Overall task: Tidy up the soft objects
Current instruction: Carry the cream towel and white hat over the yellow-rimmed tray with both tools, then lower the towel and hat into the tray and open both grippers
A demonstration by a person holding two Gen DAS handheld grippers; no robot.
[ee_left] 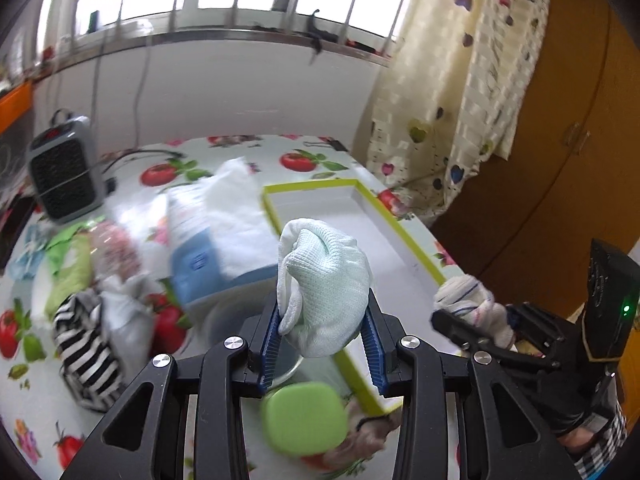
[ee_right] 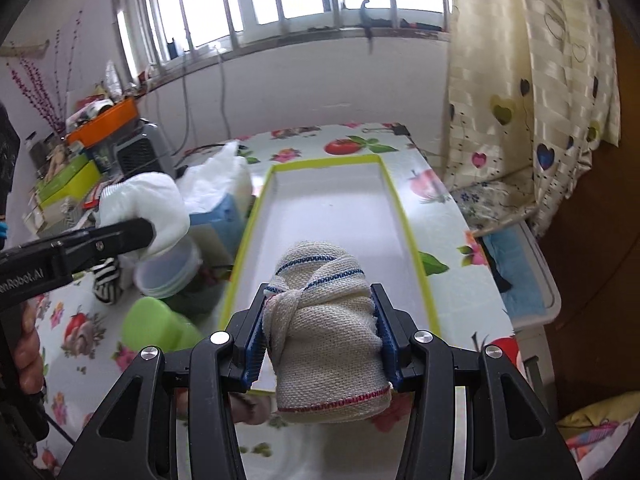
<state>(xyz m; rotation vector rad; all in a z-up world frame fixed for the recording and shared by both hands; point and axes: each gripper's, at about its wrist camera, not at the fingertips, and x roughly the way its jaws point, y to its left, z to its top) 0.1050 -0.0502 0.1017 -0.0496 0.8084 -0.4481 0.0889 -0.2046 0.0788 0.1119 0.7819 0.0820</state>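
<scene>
My left gripper (ee_left: 323, 316) is shut on a balled pale white-green knit glove (ee_left: 326, 280), held above the table by the near left edge of a white tray with a lime-green rim (ee_left: 394, 220). It also shows in the right wrist view (ee_right: 148, 208). My right gripper (ee_right: 322, 328) is shut on a rolled cream cloth with blue and red stitching (ee_right: 326, 332), held over the tray's near end (ee_right: 412, 240). The right gripper and its cloth (ee_left: 472, 300) show at the right in the left wrist view.
On the fruit-print tablecloth (ee_left: 24, 360) left of the tray lie a blue-and-white tissue pack (ee_left: 200, 256), a black-and-white striped cloth (ee_left: 84, 356), a green sponge-like block (ee_left: 304, 416), a clear tub (ee_right: 168, 272) and a grey heater (ee_left: 60, 168). Curtain (ee_right: 532, 92) at right.
</scene>
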